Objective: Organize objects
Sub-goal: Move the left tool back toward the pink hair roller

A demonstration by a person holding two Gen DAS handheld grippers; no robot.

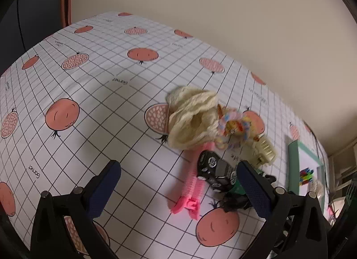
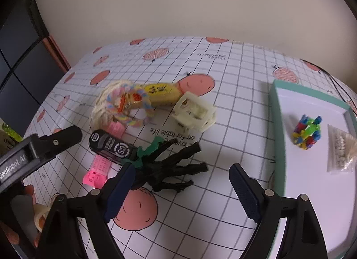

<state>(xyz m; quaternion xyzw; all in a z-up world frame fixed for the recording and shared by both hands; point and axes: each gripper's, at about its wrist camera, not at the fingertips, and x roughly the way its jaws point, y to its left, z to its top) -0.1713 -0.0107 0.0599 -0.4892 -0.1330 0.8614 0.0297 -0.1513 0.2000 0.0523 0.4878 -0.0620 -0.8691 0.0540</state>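
Right gripper spread wide and empty, hovering just near of black branching plastic claw clip on gridded pomegranate-print tablecloth; left gripper likewise apart, beside pink comb.

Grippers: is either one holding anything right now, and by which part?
Nothing is held. The left gripper and right gripper are both open and empty above the tablecloth.

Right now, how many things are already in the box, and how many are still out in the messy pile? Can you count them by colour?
In the box: 2
Colourful block toy: 1
Clear bag of white bits: 1
Pile on the cloth: 8
Pink: 1
Black: 2
Green: 1
Cream: 2
Yellow: 1
Pastel: 1
Total: 10
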